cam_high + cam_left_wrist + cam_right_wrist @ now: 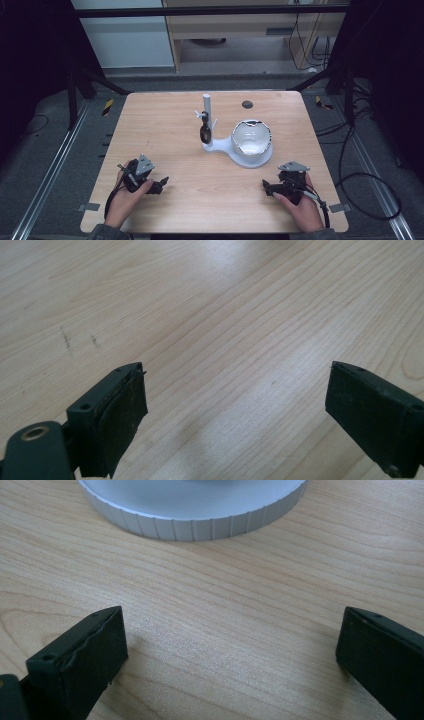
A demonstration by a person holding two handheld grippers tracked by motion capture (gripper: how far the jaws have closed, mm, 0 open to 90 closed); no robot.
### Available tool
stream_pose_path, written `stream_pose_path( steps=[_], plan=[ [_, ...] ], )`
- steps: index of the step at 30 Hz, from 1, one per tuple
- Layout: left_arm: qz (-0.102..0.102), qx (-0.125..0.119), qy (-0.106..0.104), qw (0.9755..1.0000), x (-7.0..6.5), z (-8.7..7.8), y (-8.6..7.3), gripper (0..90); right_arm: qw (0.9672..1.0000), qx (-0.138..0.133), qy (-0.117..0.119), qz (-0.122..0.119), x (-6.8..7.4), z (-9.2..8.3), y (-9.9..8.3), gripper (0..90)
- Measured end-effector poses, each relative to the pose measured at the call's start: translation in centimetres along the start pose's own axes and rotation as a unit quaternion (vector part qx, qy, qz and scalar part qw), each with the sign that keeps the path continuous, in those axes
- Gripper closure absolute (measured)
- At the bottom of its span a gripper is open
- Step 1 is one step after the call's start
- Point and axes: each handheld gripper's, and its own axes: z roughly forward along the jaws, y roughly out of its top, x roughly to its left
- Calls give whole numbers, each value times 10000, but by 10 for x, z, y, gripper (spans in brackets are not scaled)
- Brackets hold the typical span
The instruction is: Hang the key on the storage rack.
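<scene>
Both grippers, left (pixel 161 183) and right (pixel 267 187), resting at the near edge of the surface (pixel 165 150) with jaws spread wide and nothing between them. Bowl (pixel 252 137) sitting on the round white stand (pixel 235 152) right of centre, dark spoon (pixel 205 131) hanging on its post (pixel 207 111) just to the left. Bowl probably stiff, smooth and breakable, so best taken by the rim with gentle pressure; spoon light, best pinched at the handle.

light: bright on table (pixel 175 150), dark surround | glare: pale sheen on wood | focus: near tongs soft
</scene>
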Motion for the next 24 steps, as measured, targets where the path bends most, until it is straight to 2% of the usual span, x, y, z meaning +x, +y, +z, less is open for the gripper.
stream_pose_path(
  steps=[4,13,16,19,20,21,24],
  plan=[
    [-152,68,47,9999,6,3,-5,91,10000,-5,2,-14,0,0,0,4],
    [-438,73,3,9990,12,11,-12,86,10000,-5,-12,-15,0,0,0,4],
    [-551,138,-93,9983,13,15,-14,77,10000,-9,-5,-30,0,0,0,4],
    [-596,321,-178,9975,13,22,-16,58,10000,-8,-3,-24,0,0,0,4],
    [-674,329,-285,9968,14,25,-18,47,10000,-8,-8,-25,0,0,0,4],
    [-644,228,-325,9971,14,27,-20,0,10000,-6,-6,-18,0,0,0,4],
    [-607,179,-340,9974,14,27,-21,0,10000,-8,-10,-18,0,0,0,4]
  ],
)
